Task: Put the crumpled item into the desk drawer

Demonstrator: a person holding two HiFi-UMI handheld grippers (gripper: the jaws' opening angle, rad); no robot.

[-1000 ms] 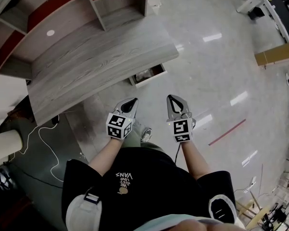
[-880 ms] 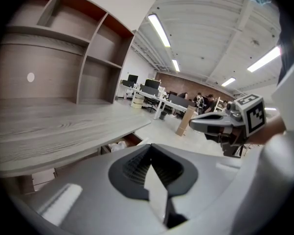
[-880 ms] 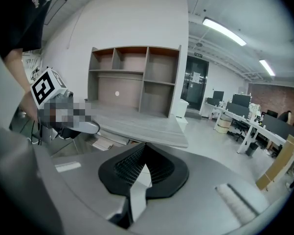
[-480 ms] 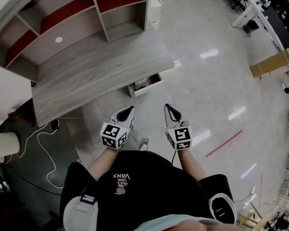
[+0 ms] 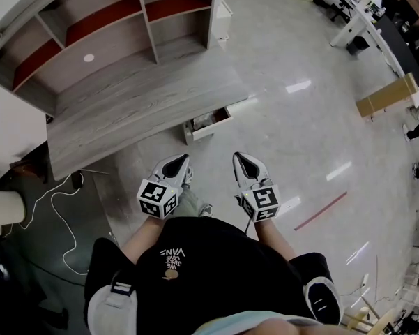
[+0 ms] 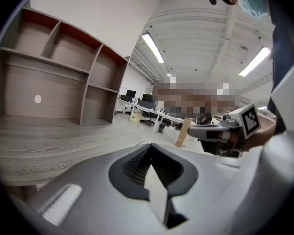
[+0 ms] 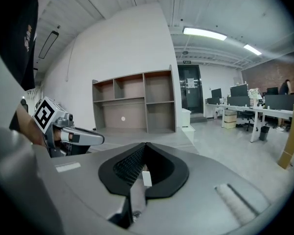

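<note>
The grey wood-grain desk (image 5: 139, 100) stands at the upper left of the head view, with an open white drawer (image 5: 208, 122) jutting from under its front edge. Something pale lies in the drawer, too small to tell what. My left gripper (image 5: 180, 160) and right gripper (image 5: 239, 158) hang side by side over the floor, short of the drawer, both shut with nothing between the fingers. In the left gripper view my left gripper (image 6: 150, 146) points over the desk top (image 6: 49, 141). The right gripper (image 7: 146, 144) faces the shelves (image 7: 134, 102).
Open shelving (image 5: 97, 26) backs the desk. A white cable (image 5: 52, 204) loops on the dark floor at the left. A red stick (image 5: 321, 211) lies on the shiny floor to the right, a cardboard box (image 5: 387, 96) stands farther right, and office desks (image 5: 352, 16) are beyond.
The desk and drawer have slid up and away in the head view, and both grippers have come closer to the body. Both stay shut and empty.
</note>
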